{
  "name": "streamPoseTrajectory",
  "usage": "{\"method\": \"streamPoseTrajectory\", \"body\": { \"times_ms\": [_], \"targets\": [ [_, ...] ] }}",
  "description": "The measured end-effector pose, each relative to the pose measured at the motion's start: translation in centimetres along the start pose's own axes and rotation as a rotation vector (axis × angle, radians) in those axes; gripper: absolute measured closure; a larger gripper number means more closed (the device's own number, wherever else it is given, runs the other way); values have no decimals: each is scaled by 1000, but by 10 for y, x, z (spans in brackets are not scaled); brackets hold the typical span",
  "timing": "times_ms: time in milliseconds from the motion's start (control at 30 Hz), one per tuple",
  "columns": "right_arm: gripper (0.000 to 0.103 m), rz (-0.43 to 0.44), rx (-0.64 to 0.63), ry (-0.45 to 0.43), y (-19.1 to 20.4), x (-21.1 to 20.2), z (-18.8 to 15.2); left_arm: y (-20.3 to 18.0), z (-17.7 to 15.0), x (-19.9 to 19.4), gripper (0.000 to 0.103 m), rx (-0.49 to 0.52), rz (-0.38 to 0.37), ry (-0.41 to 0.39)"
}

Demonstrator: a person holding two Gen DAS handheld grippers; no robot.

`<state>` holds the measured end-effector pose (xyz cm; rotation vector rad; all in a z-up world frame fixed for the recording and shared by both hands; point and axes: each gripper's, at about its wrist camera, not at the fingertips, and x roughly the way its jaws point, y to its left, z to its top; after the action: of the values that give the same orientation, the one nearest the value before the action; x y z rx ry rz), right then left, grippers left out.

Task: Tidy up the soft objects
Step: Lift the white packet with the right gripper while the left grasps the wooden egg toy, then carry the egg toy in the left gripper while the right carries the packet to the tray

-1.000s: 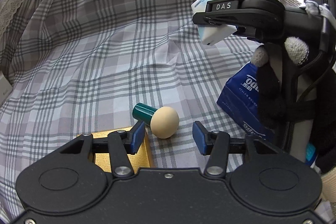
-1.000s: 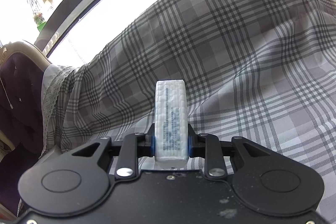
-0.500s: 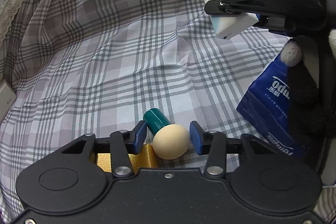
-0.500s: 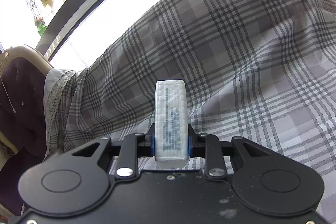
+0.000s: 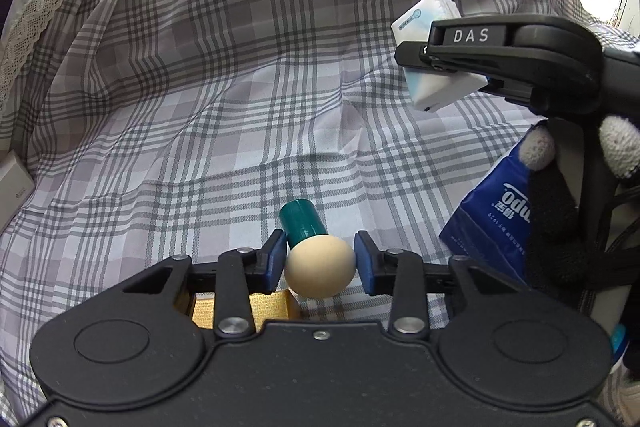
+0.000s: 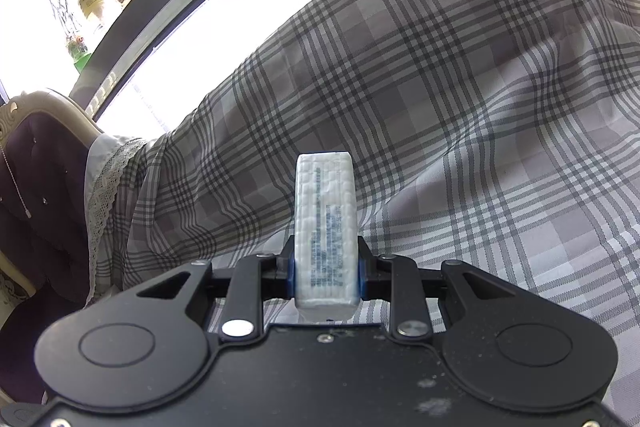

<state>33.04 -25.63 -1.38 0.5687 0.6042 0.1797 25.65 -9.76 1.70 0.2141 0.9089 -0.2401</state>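
A beige egg-shaped ball (image 5: 320, 271) lies on the plaid cloth (image 5: 200, 107). My left gripper (image 5: 320, 253) is closing on it, and both blue pads touch its sides. A teal cylinder (image 5: 301, 223) lies just behind the ball and touches it. My right gripper (image 6: 325, 261) is shut on a white tissue pack (image 6: 325, 227) that stands up between its pads. In the left wrist view that pack (image 5: 440, 95) hangs above the cloth at the upper right.
A gold box (image 5: 272, 309) sits under the left finger. A blue tissue packet (image 5: 488, 223) lies at the right beside a person's gloved hand (image 5: 560, 211). A white box (image 5: 12, 183) is at the left edge. A dark padded chair (image 6: 40, 207) stands far left.
My left gripper moved forward over the ball and its jaws narrowed until the pads met the ball's sides. The right gripper and its tissue pack kept still.
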Motion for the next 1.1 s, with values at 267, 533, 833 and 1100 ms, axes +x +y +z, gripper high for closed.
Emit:
{"method": "streamPoseTrajectory", "body": {
  "times_ms": [267,533,833,1100],
  "targets": [
    [77,-4,9,-4,-1,-1,0,10,-8,-34,66,-38,-68,-25],
    [77,-17,2,-5,1,1,0,23,-41,-72,65,-91,-111,-14],
    [77,-59,-24,-18,6,-1,-1,47,-75,-99,66,-182,-113,24],
    [77,-112,-28,-3,7,3,1,63,-115,-122,65,-242,-119,53]
  ]
}}
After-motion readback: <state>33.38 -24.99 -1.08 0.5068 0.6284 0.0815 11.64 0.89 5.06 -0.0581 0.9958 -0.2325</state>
